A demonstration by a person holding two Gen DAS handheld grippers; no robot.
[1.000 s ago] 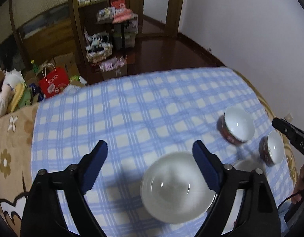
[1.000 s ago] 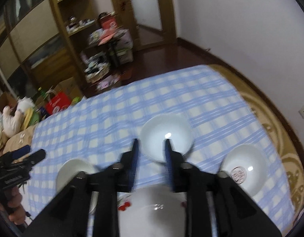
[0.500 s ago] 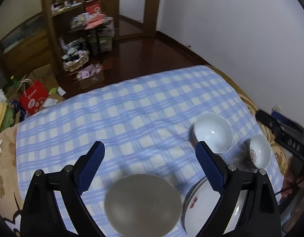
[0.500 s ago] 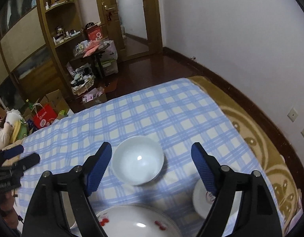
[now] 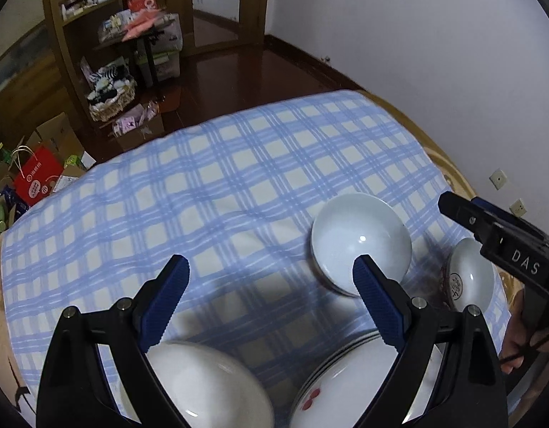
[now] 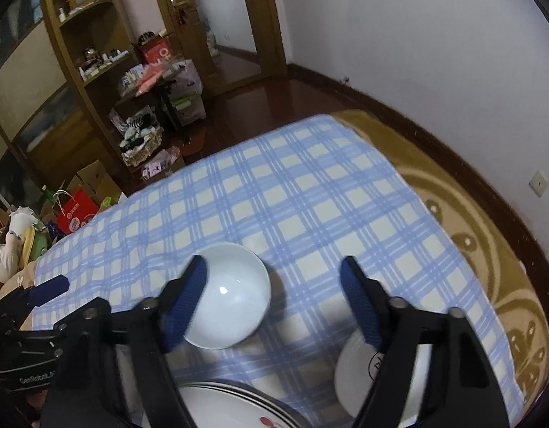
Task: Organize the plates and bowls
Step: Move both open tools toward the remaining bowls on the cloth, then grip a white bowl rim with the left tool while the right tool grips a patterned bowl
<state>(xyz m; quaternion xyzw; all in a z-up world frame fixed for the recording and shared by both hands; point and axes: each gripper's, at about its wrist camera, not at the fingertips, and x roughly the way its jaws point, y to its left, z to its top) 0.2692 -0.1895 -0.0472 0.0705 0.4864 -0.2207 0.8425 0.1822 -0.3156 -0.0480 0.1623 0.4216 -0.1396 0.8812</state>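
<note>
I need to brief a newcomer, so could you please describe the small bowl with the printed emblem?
On the blue checked cloth, look toward the wall-side edge, beyond the plain white bowl. The small bowl sits there, the only one with a dark round emblem printed inside.

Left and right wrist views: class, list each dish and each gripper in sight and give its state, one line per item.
Left gripper: open, nothing between its pads.
Right gripper: open, holding nothing; its jaws have just been closing slightly.
Plain white bowl: upright, empty, alone on the checked cloth.
Small bowl with a red mark: upright, empty.
Near bowl: upright, empty.
Plates: stacked, red-spotted one on top.
</note>
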